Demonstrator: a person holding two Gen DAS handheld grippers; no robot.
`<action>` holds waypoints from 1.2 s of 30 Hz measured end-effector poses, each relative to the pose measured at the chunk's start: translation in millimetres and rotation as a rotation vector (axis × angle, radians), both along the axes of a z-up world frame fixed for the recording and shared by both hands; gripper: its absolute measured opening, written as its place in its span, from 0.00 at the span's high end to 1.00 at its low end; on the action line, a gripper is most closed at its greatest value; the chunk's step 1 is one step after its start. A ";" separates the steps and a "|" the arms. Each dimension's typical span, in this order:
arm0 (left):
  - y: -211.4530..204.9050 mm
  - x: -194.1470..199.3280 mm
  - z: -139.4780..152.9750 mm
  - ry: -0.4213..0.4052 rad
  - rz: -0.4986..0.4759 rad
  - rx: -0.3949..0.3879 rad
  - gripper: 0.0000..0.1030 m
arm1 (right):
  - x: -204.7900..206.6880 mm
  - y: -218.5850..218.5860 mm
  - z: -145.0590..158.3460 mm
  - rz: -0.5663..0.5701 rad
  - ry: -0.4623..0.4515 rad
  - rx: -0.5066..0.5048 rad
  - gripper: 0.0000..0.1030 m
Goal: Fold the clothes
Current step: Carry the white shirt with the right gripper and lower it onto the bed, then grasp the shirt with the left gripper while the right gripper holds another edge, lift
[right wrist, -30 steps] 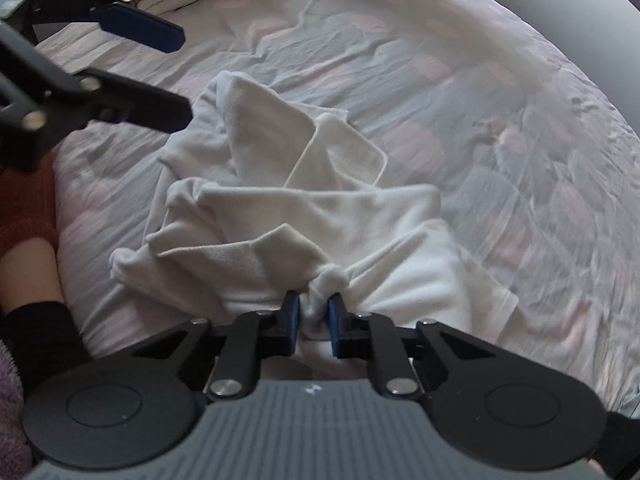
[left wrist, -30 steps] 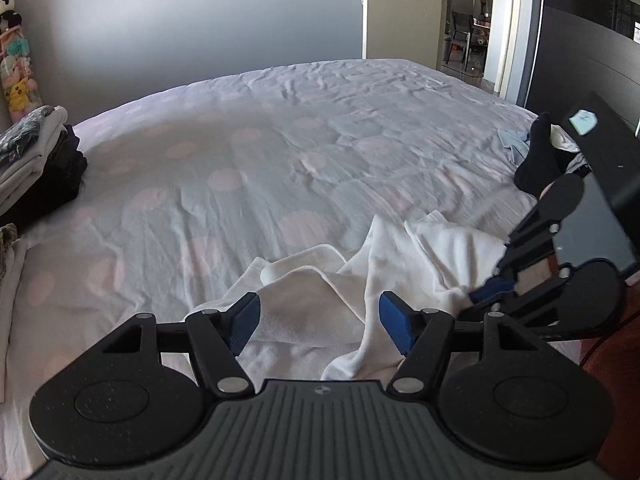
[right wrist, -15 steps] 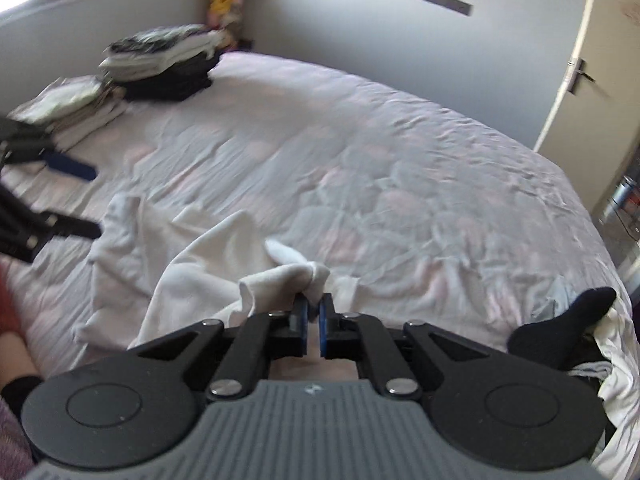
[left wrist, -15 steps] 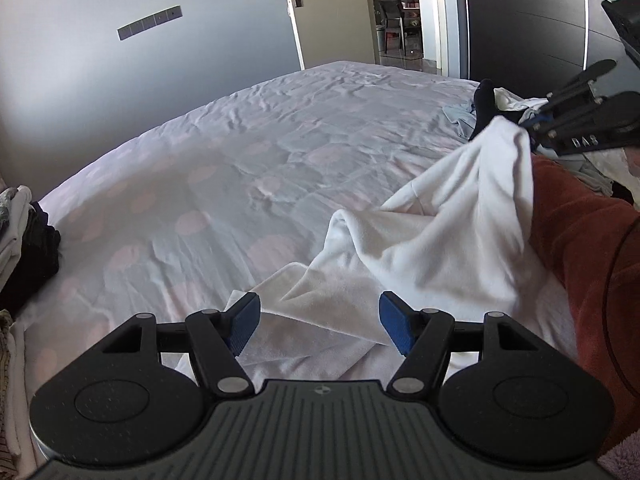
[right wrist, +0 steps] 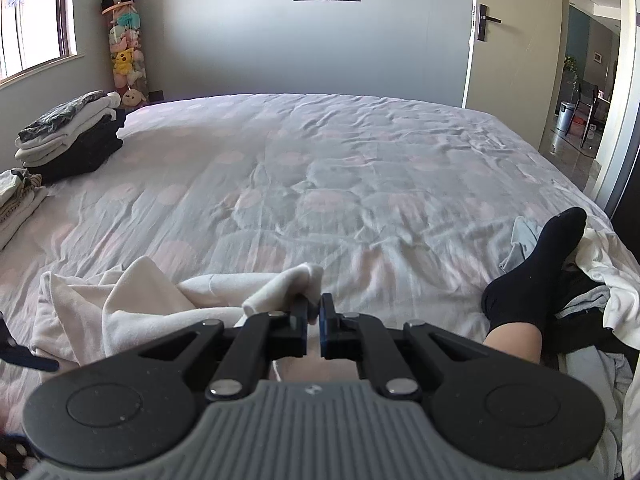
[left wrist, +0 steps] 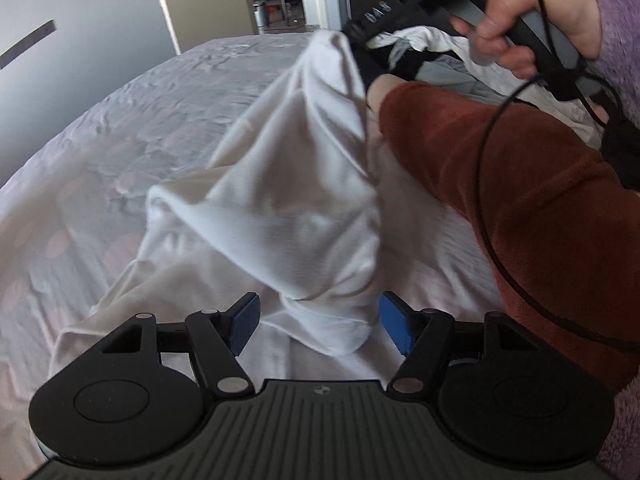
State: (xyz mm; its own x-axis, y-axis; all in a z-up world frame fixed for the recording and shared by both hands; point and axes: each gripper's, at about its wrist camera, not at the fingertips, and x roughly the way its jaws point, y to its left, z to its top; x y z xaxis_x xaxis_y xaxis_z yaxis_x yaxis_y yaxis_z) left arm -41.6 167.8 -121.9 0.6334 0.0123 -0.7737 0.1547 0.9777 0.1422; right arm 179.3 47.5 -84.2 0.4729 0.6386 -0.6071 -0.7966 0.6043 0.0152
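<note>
A white garment [left wrist: 288, 200] hangs in a drooping cone over the bed. My right gripper [right wrist: 314, 314] is shut on a bunched corner of that white garment [right wrist: 280, 288] and holds it up; the rest trails down to the left. Seen from the left wrist, the right gripper [left wrist: 356, 32] pinches the cloth's top at upper right. My left gripper [left wrist: 318, 328] stands open, and the garment's lowest fold hangs between its blue pads [left wrist: 394, 326] with the pads apart from it.
The bed [right wrist: 320, 168] has a grey sheet with pale pink dots. Folded clothes are stacked [right wrist: 72, 136] at its far left. A person's leg in a black sock [right wrist: 532, 264] lies by unfolded laundry [right wrist: 612, 276] at the right. A rust sleeve [left wrist: 500, 184] crosses the left wrist view.
The right gripper has lifted the garment's corner up off the bed and swung level. The left gripper has come down and in, so the hanging fold now sits between its open jaws.
</note>
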 end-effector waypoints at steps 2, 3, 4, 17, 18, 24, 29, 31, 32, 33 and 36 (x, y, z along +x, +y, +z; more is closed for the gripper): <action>-14.5 8.8 -12.3 0.020 -0.041 0.011 0.25 | 1.1 0.2 0.7 0.007 0.008 0.008 0.94; -21.3 12.8 -18.6 0.030 -0.061 0.016 0.25 | 1.5 0.4 1.3 0.010 0.011 0.011 0.94; -26.8 16.3 -25.2 0.041 -0.075 0.023 0.25 | 1.8 0.6 1.7 0.014 0.014 0.014 0.94; -25.6 44.7 -78.9 0.103 0.045 0.094 0.36 | 10.2 -7.1 -2.2 0.016 0.053 0.045 0.94; -22.7 43.0 -79.3 0.099 0.058 0.094 0.44 | 10.1 -7.7 -2.0 0.014 0.050 0.044 0.94; 4.8 24.1 -61.1 0.069 0.146 0.052 0.92 | 9.6 -13.7 1.4 0.002 0.041 0.045 0.94; 40.5 -22.7 8.2 -0.073 0.245 0.035 0.93 | 2.2 -17.7 15.4 0.003 0.018 0.064 0.94; 61.4 -46.9 42.5 -0.148 0.315 0.020 0.93 | -4.1 -18.1 23.2 0.014 0.006 0.074 0.94; 69.7 -58.9 58.6 -0.187 0.345 0.018 0.93 | -7.4 -18.3 27.2 0.020 0.000 0.080 0.94; 78.0 -70.8 74.7 -0.226 0.374 0.015 0.93 | -11.4 -18.4 31.5 0.027 -0.004 0.092 0.94; 93.4 -92.2 125.9 -0.336 0.438 0.035 0.95 | -26.8 -17.7 48.2 0.053 -0.018 0.140 0.94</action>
